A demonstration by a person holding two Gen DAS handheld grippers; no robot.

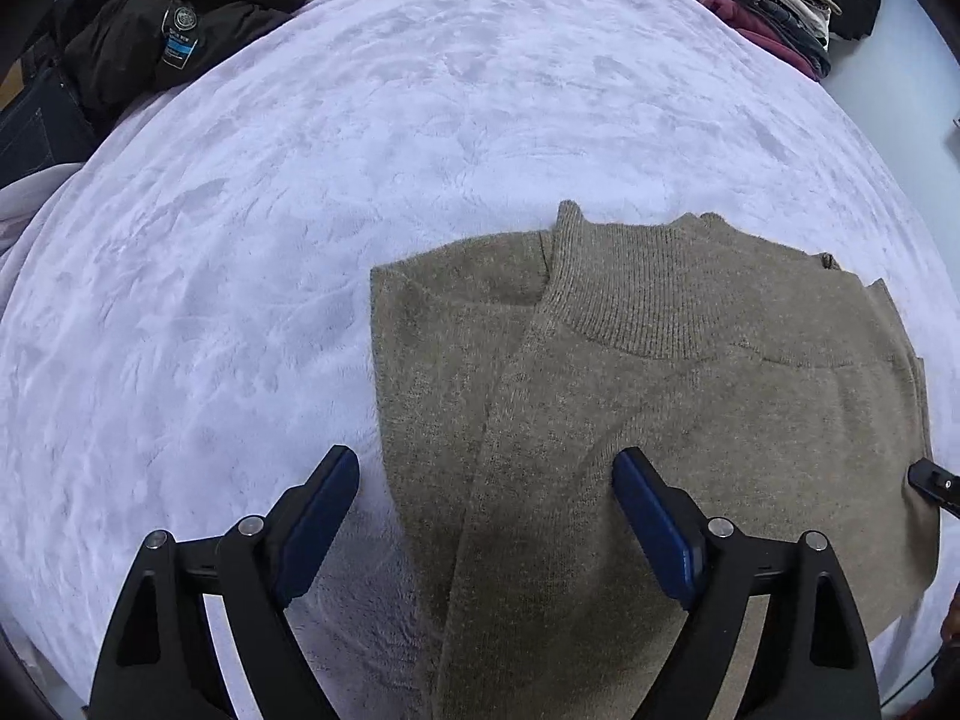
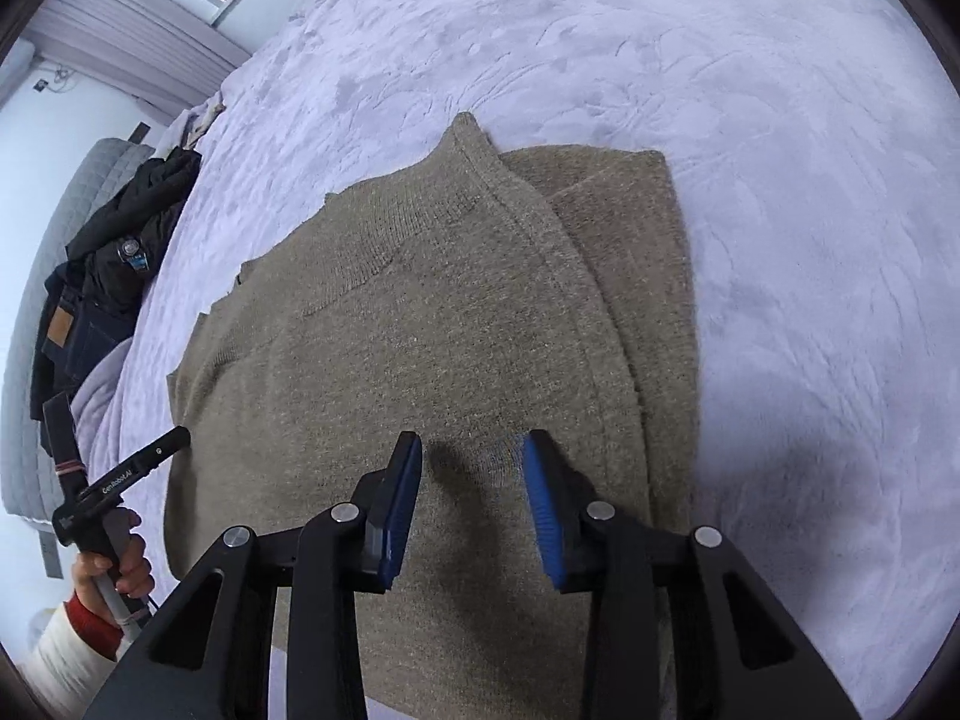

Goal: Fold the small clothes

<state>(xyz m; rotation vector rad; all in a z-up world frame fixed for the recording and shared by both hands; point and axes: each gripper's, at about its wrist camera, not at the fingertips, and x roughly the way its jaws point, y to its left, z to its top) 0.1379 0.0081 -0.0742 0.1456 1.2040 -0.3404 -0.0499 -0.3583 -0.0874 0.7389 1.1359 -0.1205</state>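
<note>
An olive-brown knitted sweater [image 1: 690, 390] with a ribbed collar lies flat on the lilac plush blanket [image 1: 270, 252], its sides folded inward. My left gripper [image 1: 486, 459] hangs wide open over the sweater's left edge, one finger above the blanket, the other above the knit, with nothing gripped. In the right wrist view my right gripper [image 2: 473, 441] hovers over the sweater [image 2: 420, 330] near its folded right side, its jaws partly apart and nothing between the blue pads [image 2: 543, 510]. A hand holds the left gripper [image 2: 129, 468] at the sweater's left edge.
A black jacket on dark jeans [image 1: 180, 30] lies at the bed's far left. A stack of folded clothes [image 1: 774, 6] sits at the far right. The blanket [image 2: 780, 240] spreads widely around the sweater. A grey quilted panel [image 2: 54, 276] borders the bed.
</note>
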